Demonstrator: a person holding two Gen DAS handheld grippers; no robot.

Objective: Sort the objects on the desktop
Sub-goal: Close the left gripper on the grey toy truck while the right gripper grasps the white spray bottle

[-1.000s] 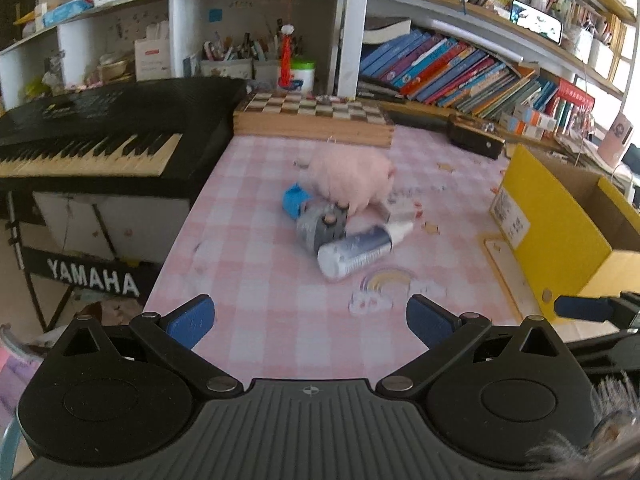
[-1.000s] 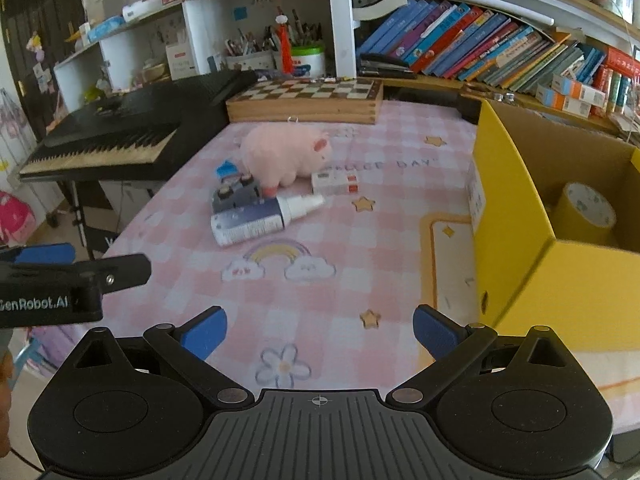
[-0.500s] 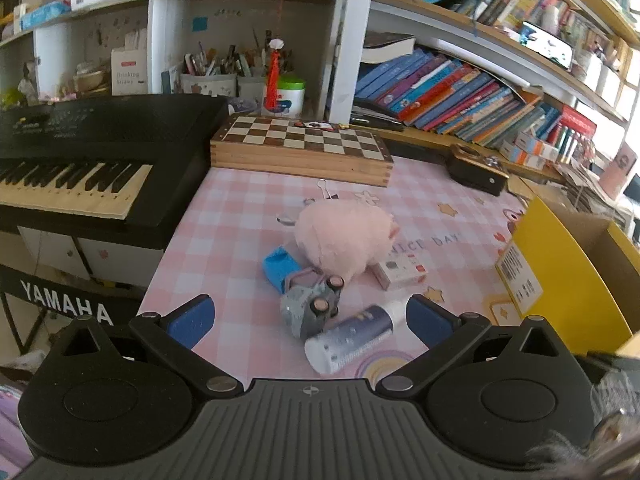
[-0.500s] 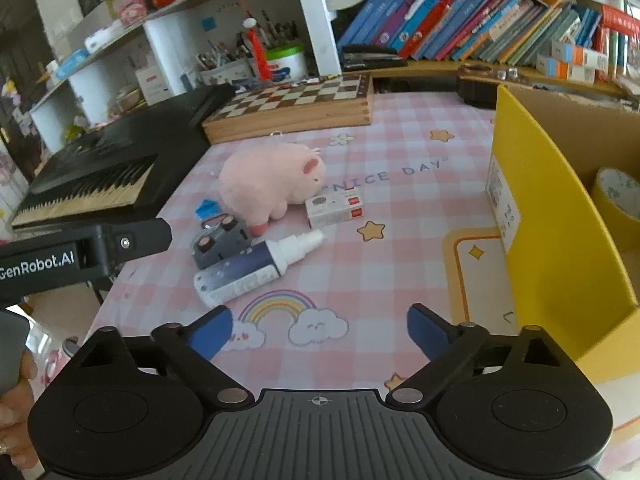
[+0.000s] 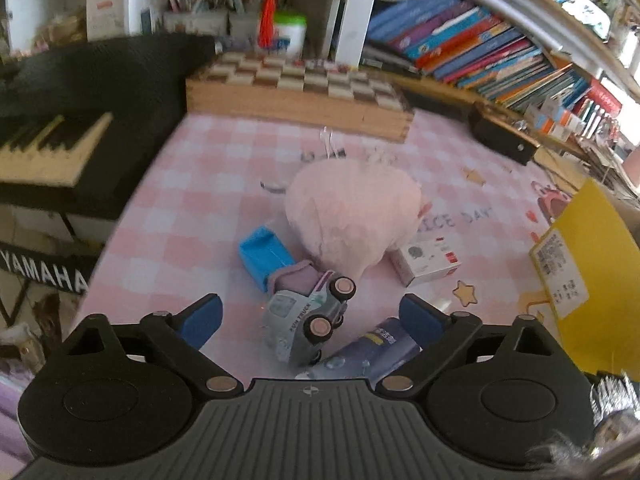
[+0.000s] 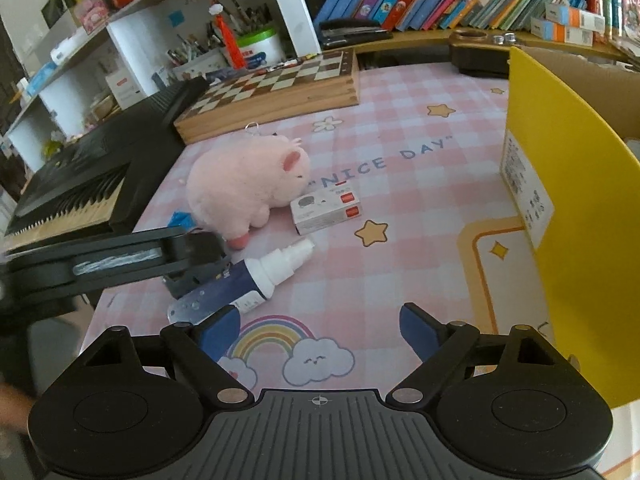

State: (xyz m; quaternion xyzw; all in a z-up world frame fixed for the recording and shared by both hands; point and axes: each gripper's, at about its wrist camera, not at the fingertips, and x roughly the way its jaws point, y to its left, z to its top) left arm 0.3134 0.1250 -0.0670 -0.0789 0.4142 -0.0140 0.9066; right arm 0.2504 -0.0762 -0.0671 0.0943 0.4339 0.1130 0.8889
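Observation:
A grey toy truck (image 5: 308, 320) lies on its side on the pink checked cloth, between the blue fingers of my left gripper (image 5: 310, 316). Its jaws are closing and the pads do not touch the truck. A dark blue spray bottle (image 5: 376, 352) lies just right of the truck, with a pink plush (image 5: 352, 220), a blue block (image 5: 264, 256) and a small white box (image 5: 426, 258) behind. My right gripper (image 6: 318, 332) hovers over the rainbow print, jaws closing on nothing. The spray bottle (image 6: 236, 284) lies by its left finger. The left gripper's side (image 6: 120, 260) hides most of the truck there.
A yellow cardboard box (image 6: 560, 200) stands open at the right. A wooden chessboard case (image 5: 296, 92) lies at the back, with a black keyboard (image 5: 52, 140) beyond the table's left edge. Shelves of books (image 5: 480, 48) line the rear, with a black case (image 5: 500, 136) below.
My left gripper has come forward and down until the truck lies between its fingers, which have narrowed. My right gripper has moved in toward the spray bottle and its jaws have narrowed.

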